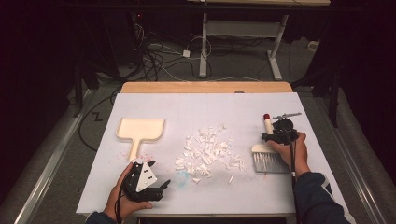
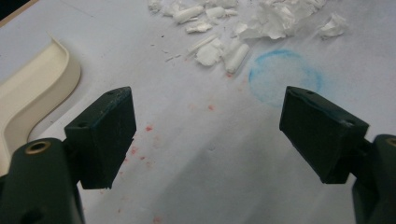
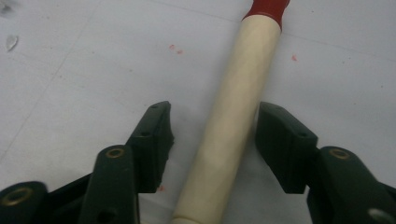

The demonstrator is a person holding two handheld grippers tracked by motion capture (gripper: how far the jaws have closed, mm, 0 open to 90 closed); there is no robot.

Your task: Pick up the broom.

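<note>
You're straddling the stiff, light brush handle (image 3: 233, 112) mid-frame with the right gripper (image 3: 212, 135), pads not yet pressing; grip mid-handle.

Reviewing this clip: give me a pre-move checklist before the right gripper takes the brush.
1. Brush handle between the right gripper jaws: ok.
2. Pads pressing the handle: not ok, gap on the left-hand side.
3. Bristles flat on the table: ok.
4. Left gripper open, empty: ok.
5. Dustpan near the left gripper, untouched: ok.
6. Paper scraps lying between brush and dustpan: ok.
</note>
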